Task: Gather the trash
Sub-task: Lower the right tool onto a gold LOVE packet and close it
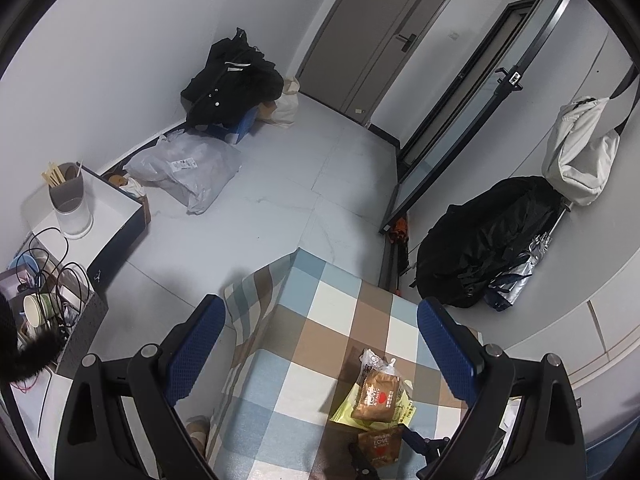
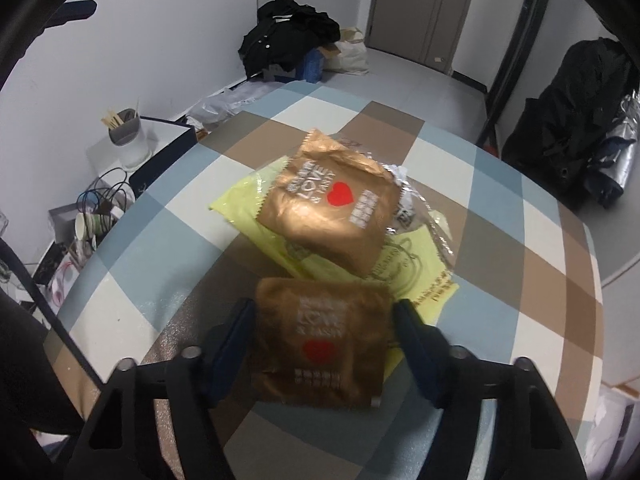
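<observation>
Two brown snack wrappers with a red heart lie on a checked tablecloth (image 2: 520, 184). The far wrapper (image 2: 332, 204) rests on a yellow-green wrapper (image 2: 256, 200), next to a clear crumpled wrapper (image 2: 416, 204). The near brown wrapper (image 2: 324, 340) lies between the fingers of my right gripper (image 2: 322, 320), whose jaws stand open on either side of it. My left gripper (image 1: 320, 320) is open and empty, high above the table. Below it the far wrapper (image 1: 376, 396) and the near wrapper (image 1: 380, 446) show, with the right gripper's tips (image 1: 416, 440) around the near one.
The table's corner (image 1: 296, 256) juts toward the floor. On the left stand a white box with a cup holding chopsticks (image 1: 68, 196) and a bin of cables and paper cups (image 1: 44, 304). Black clothes (image 1: 232, 80), a grey plastic bag (image 1: 188, 168) and a black backpack (image 1: 488, 240) line the walls.
</observation>
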Available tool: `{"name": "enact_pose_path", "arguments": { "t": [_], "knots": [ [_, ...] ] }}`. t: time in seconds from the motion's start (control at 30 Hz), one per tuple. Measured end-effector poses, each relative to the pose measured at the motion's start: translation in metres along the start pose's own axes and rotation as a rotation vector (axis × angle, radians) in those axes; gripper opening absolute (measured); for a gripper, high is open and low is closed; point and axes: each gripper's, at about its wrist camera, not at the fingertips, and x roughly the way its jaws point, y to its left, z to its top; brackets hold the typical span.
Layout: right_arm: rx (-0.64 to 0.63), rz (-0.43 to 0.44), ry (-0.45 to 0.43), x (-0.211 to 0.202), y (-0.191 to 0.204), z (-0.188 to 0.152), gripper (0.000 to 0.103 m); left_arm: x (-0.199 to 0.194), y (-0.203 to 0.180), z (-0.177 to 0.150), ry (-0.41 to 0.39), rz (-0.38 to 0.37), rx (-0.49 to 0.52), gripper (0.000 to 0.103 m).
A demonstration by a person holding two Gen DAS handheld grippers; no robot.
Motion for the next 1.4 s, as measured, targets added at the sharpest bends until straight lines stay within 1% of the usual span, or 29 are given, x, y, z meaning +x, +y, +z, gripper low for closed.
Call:
{"name": "enact_pose_path", "arguments": {
  "t": [0.2,0.37,0.63,0.73,0.8,0.87,1.0,1.1,1.2,1.4],
  "knots": [
    [0.021,-0.005,-0.007,-0.007,-0.003,-0.008,0.063,0.002,0.005,0.0,0.009,0.011,-0.015,0.095],
    [0.055,0.009,-0.013,-0.017,-0.009,-0.014,0.062,0.005,0.005,-0.002,0.017,0.024,-0.013,0.095],
    [0.151,0.069,-0.009,-0.032,-0.027,-0.028,0.061,0.009,-0.001,-0.009,0.038,0.039,0.023,0.095],
    [0.174,0.083,-0.003,-0.037,-0.033,-0.035,0.058,0.011,-0.005,-0.013,0.045,0.049,0.048,0.095],
    [0.191,0.09,0.004,-0.038,-0.037,-0.038,0.052,0.012,-0.008,-0.016,0.054,0.051,0.064,0.095],
    [0.205,0.104,0.01,-0.039,-0.04,-0.042,0.051,0.014,-0.012,-0.02,0.062,0.055,0.086,0.095],
    [0.218,0.107,0.01,-0.042,-0.046,-0.05,0.046,0.021,-0.022,-0.032,0.097,0.054,0.135,0.095],
    [0.245,0.124,0.011,-0.043,-0.053,-0.055,0.042,0.033,-0.028,-0.042,0.154,0.051,0.163,0.095],
    [0.283,0.144,0.013,-0.043,-0.063,-0.06,0.041,0.041,-0.034,-0.049,0.193,0.058,0.18,0.095],
    [0.343,0.168,0.015,-0.044,-0.079,-0.067,0.041,0.05,-0.044,-0.061,0.242,0.052,0.196,0.095]
  ]
}}
